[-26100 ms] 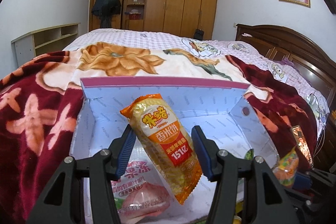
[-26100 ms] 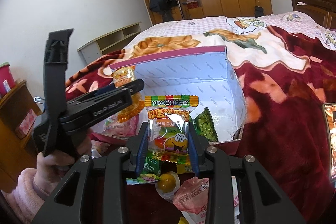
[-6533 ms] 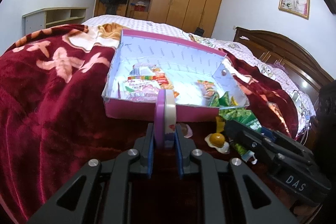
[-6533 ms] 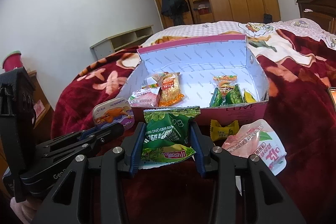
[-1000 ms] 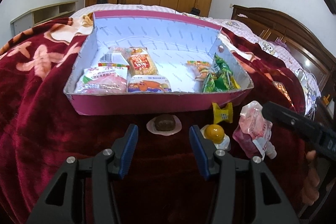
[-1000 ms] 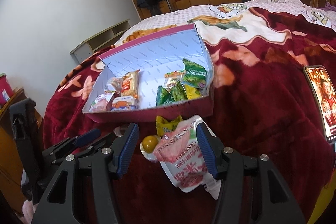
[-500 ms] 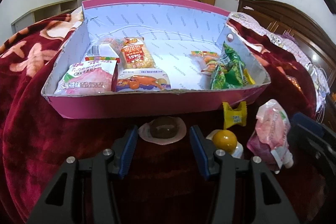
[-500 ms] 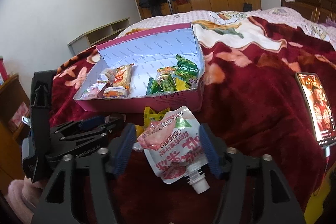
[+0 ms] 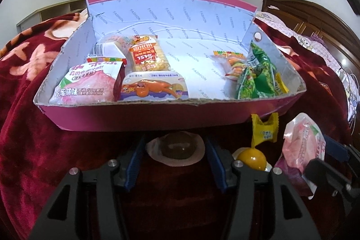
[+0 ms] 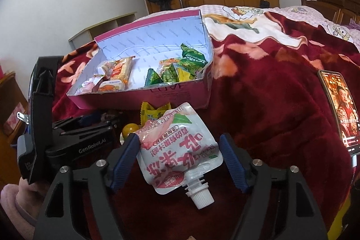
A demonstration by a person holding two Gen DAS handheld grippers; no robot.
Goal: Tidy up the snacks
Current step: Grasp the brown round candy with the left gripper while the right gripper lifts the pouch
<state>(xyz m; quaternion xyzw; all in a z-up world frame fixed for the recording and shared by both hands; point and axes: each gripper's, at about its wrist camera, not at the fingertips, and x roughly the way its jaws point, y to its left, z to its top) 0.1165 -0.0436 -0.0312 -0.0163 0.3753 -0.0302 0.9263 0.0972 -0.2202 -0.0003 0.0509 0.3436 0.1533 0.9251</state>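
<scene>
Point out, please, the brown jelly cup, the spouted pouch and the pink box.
brown jelly cup (image 9: 177, 145), left wrist view, on its dark dome.
spouted pouch (image 10: 177, 156), right wrist view, on its printed front.
pink box (image 9: 157, 114), left wrist view, on its near outer wall.

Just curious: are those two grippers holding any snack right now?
No. The left gripper straddles a brown jelly cup; the right gripper straddles a pink pouch, neither gripped.
</scene>
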